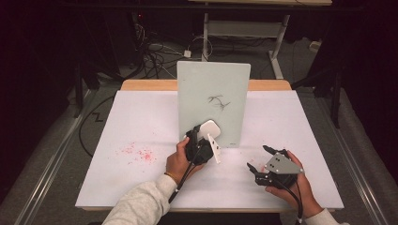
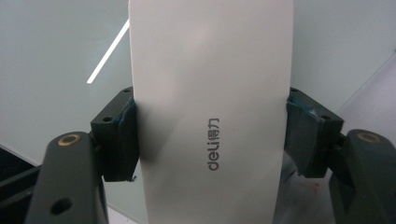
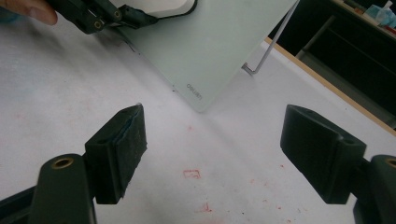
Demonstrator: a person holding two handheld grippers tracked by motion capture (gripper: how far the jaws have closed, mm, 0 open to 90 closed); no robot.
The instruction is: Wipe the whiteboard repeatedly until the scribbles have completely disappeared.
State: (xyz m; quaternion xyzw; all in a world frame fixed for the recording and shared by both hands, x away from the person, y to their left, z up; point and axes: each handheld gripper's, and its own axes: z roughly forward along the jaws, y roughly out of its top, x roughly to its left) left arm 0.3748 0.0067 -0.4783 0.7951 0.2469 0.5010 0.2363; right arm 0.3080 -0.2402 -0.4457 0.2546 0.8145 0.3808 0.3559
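Observation:
A pale green glass board (image 1: 213,93) stands upright at the middle of the table, with a small black scribble (image 1: 219,101) on its face. My left gripper (image 1: 202,137) is shut on a white eraser (image 1: 209,128) and presses it flat against the board's lower left, below the scribble. In the left gripper view the eraser (image 2: 210,116), printed "deli", sits squeezed between both pads, with the board (image 2: 56,46) behind it. My right gripper (image 1: 257,157) rests low over the table to the board's right, jaws wide open with nothing between them (image 3: 212,144).
The table carries a white cover (image 1: 141,117) with red specks (image 1: 138,153) at the left and more near the right gripper (image 3: 191,173). A wire stand (image 3: 268,44) props the board from behind. Cables (image 1: 155,54) and desk legs lie on the floor beyond.

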